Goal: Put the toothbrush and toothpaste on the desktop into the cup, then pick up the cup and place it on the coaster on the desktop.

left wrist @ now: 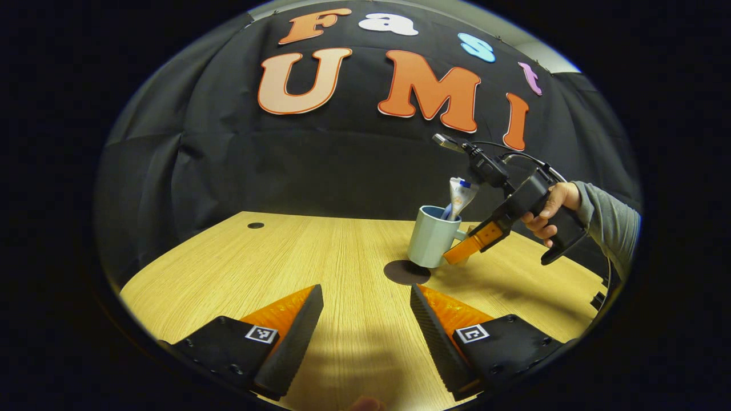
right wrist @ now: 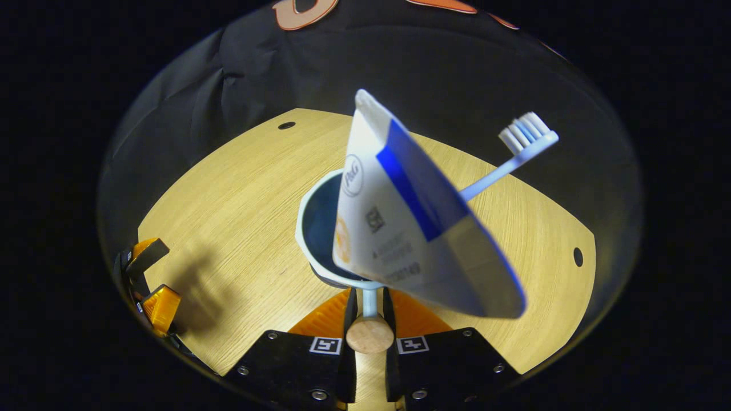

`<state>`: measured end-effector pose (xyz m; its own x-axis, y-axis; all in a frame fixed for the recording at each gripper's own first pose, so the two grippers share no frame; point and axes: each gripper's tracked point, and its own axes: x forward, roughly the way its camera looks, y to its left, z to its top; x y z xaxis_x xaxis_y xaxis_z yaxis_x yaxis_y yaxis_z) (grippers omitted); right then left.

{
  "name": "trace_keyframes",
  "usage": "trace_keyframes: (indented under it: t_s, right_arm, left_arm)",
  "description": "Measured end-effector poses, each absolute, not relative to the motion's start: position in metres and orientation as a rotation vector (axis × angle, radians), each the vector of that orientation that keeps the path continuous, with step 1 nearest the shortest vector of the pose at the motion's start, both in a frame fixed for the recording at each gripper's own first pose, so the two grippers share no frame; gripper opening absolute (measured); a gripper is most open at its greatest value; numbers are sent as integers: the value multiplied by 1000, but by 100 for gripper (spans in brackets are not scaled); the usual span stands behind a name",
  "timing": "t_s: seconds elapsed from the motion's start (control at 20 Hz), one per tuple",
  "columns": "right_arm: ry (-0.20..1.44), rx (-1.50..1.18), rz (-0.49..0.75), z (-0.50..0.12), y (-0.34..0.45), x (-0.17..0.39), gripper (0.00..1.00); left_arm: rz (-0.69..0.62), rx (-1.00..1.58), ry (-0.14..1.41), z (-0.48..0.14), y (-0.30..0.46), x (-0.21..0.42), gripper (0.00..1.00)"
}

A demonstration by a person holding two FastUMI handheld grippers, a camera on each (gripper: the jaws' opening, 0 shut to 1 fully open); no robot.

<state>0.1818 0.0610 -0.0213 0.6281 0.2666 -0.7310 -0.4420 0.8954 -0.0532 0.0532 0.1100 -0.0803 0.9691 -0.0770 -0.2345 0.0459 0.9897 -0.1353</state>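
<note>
A pale blue cup (left wrist: 432, 237) holds a white and blue toothpaste tube (left wrist: 460, 197) and a blue toothbrush. It leans slightly, with its base at the right rim of the dark round coaster (left wrist: 406, 272); I cannot tell whether it touches. My right gripper (left wrist: 474, 242), held by a hand (left wrist: 551, 208), grips the cup's handle. In the right gripper view, that gripper (right wrist: 369, 299) is shut on the thin handle below the cup (right wrist: 311, 228), and the tube (right wrist: 400, 228) and toothbrush (right wrist: 525, 140) stick out. My left gripper (left wrist: 365, 319) stands open over bare wood, nearer than the coaster.
The wooden desktop (left wrist: 285, 257) has a small dark hole (left wrist: 256, 225) at its far left and ends against the black cloth wall. The left gripper (right wrist: 148, 279) shows at the left edge of the right gripper view, apart from the cup. A grey sleeve (left wrist: 611, 220) comes in from the right.
</note>
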Motion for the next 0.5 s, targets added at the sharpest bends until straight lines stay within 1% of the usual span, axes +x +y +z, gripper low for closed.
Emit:
trace_keyframes:
  t_s: [0.5]
  right_arm:
    - [834, -280, 436, -19, 53, 174, 20]
  left_arm:
    - [-42, -155, 268, -97, 121, 51, 98]
